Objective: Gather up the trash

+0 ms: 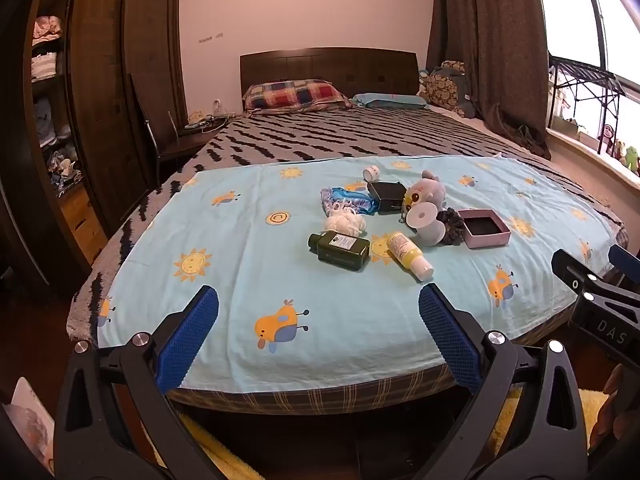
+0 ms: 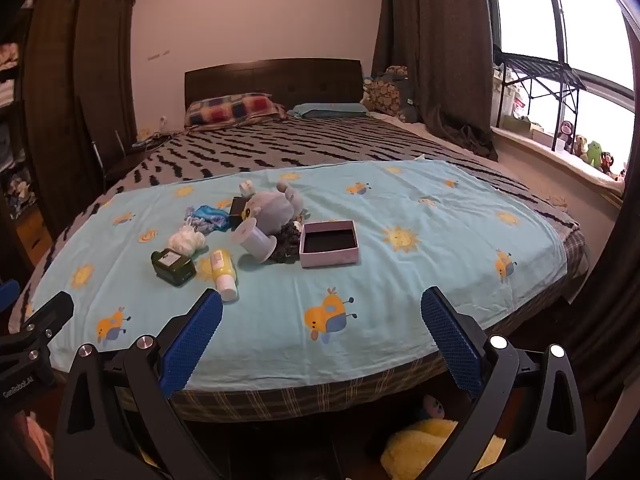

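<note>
Black box point(image 2: 237, 207): mostly hidden behind plush toy point(image 2: 272, 204) in right view. Scrunchie point(image 2: 286, 242) partly behind spool point(image 2: 256, 240). Bottle labels too small to read. Right gripper point(image 1: 600, 276) cut off at left view's right edge.

Bedroom: bed point(image 1: 340, 136) with dark headboard point(image 1: 328, 68) against a pale wall point(image 1: 304, 4); wardrobe point(image 1: 100, 92) at left; brown curtains point(image 1: 492, 48) beside a bright window point(image 1: 568, 12) at right.

Bed point(image 1: 340, 136) under blue sheet point(image 1: 248, 280), small clutter atop.
</note>
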The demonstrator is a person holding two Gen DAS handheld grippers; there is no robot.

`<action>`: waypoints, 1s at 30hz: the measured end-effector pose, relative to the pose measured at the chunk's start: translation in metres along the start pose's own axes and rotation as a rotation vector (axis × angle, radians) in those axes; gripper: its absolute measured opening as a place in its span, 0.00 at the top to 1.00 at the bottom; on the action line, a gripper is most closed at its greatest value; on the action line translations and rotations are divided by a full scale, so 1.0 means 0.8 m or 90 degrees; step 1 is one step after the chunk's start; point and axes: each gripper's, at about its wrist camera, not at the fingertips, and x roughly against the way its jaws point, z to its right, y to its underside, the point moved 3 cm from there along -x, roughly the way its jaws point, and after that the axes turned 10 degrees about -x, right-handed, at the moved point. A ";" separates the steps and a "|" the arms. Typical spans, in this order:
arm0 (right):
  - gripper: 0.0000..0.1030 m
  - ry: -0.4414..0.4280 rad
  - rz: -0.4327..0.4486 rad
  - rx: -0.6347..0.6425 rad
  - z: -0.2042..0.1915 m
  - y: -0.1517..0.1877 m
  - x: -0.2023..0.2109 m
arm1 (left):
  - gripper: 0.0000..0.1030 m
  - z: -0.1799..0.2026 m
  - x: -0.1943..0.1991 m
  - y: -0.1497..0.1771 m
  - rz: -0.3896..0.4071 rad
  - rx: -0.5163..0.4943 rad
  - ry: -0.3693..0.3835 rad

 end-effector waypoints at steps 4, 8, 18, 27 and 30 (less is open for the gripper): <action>0.03 0.001 0.003 0.001 -0.001 -0.001 0.001 | 0.08 0.002 0.001 -0.002 0.008 0.002 -0.002; 0.03 -0.003 0.002 -0.001 -0.002 -0.001 0.000 | 0.08 0.008 -0.001 -0.004 0.010 0.003 -0.003; 0.03 -0.009 0.007 0.000 -0.006 -0.006 0.004 | 0.08 -0.005 0.003 -0.006 0.012 0.011 0.006; 0.03 -0.011 0.009 -0.001 -0.007 -0.007 0.005 | 0.08 -0.006 0.003 -0.006 0.014 0.013 0.004; 0.03 -0.011 0.010 -0.004 -0.008 -0.007 0.005 | 0.08 -0.006 0.003 -0.006 0.013 0.011 0.003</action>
